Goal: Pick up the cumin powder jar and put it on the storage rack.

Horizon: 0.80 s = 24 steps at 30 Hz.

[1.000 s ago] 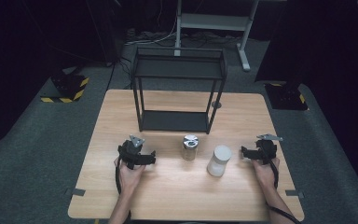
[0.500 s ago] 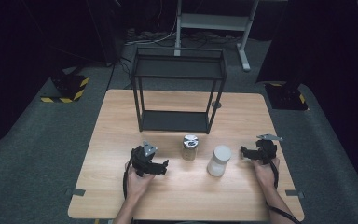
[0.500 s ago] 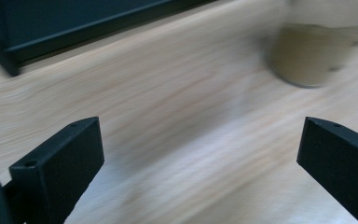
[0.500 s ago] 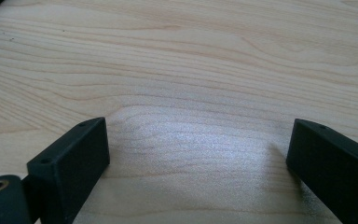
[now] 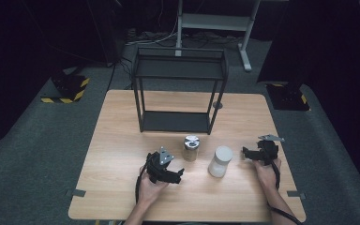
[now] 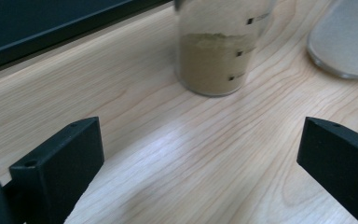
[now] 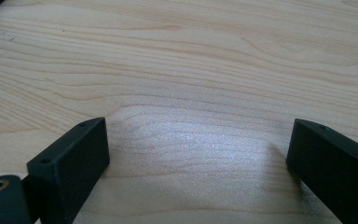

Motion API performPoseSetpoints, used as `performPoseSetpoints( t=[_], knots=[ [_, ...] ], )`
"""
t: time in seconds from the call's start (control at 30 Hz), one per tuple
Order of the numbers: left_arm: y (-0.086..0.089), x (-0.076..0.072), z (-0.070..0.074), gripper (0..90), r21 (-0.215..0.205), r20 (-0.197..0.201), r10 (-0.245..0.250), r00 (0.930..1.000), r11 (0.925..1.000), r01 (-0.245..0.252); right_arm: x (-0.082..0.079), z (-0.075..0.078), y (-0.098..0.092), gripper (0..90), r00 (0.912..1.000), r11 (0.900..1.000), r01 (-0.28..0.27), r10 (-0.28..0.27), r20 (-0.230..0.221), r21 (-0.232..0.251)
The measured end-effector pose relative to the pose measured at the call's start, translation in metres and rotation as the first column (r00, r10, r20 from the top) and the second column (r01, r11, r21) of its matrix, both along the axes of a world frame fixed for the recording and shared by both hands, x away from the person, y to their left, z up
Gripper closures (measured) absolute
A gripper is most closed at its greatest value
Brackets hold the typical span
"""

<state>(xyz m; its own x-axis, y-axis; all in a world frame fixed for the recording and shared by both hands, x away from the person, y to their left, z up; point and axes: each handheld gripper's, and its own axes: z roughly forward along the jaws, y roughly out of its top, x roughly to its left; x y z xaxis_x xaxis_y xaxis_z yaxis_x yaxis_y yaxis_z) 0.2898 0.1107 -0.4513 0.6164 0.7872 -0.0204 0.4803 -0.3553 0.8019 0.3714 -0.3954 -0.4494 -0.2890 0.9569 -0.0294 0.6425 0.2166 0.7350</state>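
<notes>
Tan-filled jar (image 5: 191, 148) — white bottle (image 5: 220, 161)

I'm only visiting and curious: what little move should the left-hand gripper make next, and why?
Probably ease the left gripper forward toward the spice jar until the jar sits between its jaws. In the left gripper view the jaws stand wide open with bare table between them, and the jar stands upright just ahead, not yet between them. The white jar beside it stands apart.

Pale wooden table (image 5: 122, 122); black metal two-tier rack (image 5: 178, 89) at back; glass spice jar (image 5: 191, 148), white cylindrical canister (image 5: 220, 161) ahead of open fingers.
</notes>
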Motion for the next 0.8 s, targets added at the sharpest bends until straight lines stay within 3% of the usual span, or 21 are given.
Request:
performPoseSetpoints(
  t=[0.23, 0.8],
  knots=[
    [-0.019, 0.004, 0.001, 0.6, 0.004, 0.007, 0.004, 1.0, 1.0, -0.004, 0.0, 0.0, 0.0, 5.1, 1.0, 1.0, 0.0, 0.0, 0.0, 0.0],
    [-0.067, 0.033, 0.019, 2.9, 0.076, 0.003, 0.062, 0.9981, 0.9952, -0.062, 0.0, 0.0, 0.0, 5.1, 1.0, 1.0, 0.001, -0.001, -0.001, 0.002]
  ],
)
